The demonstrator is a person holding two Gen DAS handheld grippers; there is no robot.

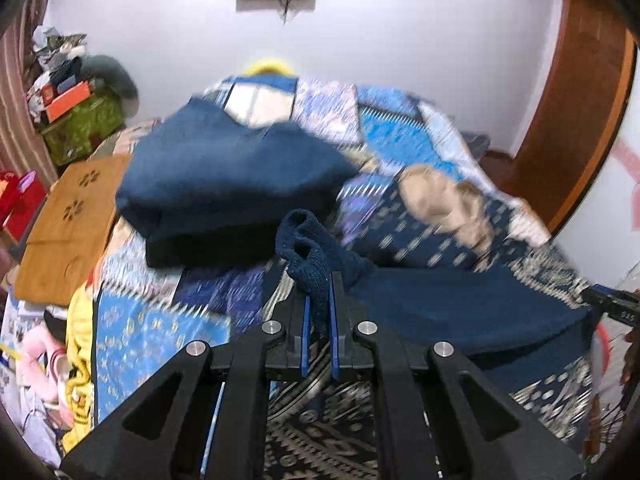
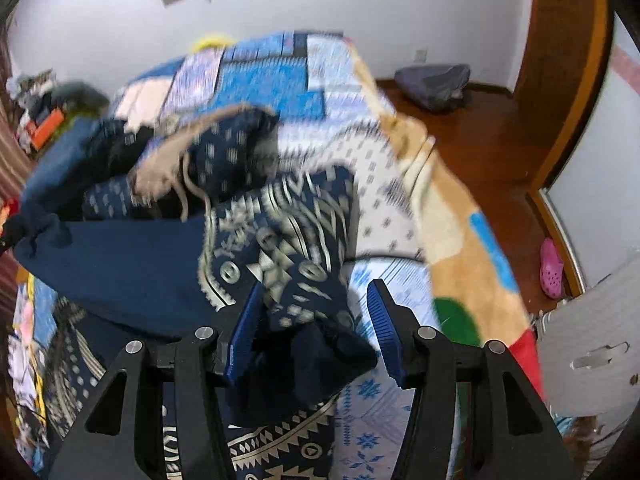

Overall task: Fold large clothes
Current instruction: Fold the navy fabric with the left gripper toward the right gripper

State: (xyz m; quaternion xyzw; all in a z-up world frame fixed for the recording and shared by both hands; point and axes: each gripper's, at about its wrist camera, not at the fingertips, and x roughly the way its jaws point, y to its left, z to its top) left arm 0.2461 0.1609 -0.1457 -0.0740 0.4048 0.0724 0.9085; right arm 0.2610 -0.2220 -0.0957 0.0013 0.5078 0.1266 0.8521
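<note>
A large navy garment with a cream geometric pattern and plain navy lining (image 1: 460,308) lies over the bed. My left gripper (image 1: 319,280) is shut on a bunched navy knit edge of it (image 1: 308,248). In the right wrist view the same patterned garment (image 2: 280,240) drapes between the fingers of my right gripper (image 2: 316,292), whose jaws stand wide apart; the blue pads (image 2: 380,320) do not press the cloth. The right gripper's tip shows at the right edge of the left wrist view (image 1: 612,304).
A folded dark blue garment (image 1: 224,184) lies on the blue patchwork bedspread (image 1: 384,128). A wooden lap table (image 1: 68,224) sits at the bed's left. A beige cloth (image 1: 444,200), cluttered shelf (image 1: 76,96), wooden floor with a grey bag (image 2: 432,84) and pink shoe (image 2: 552,268) surround the bed.
</note>
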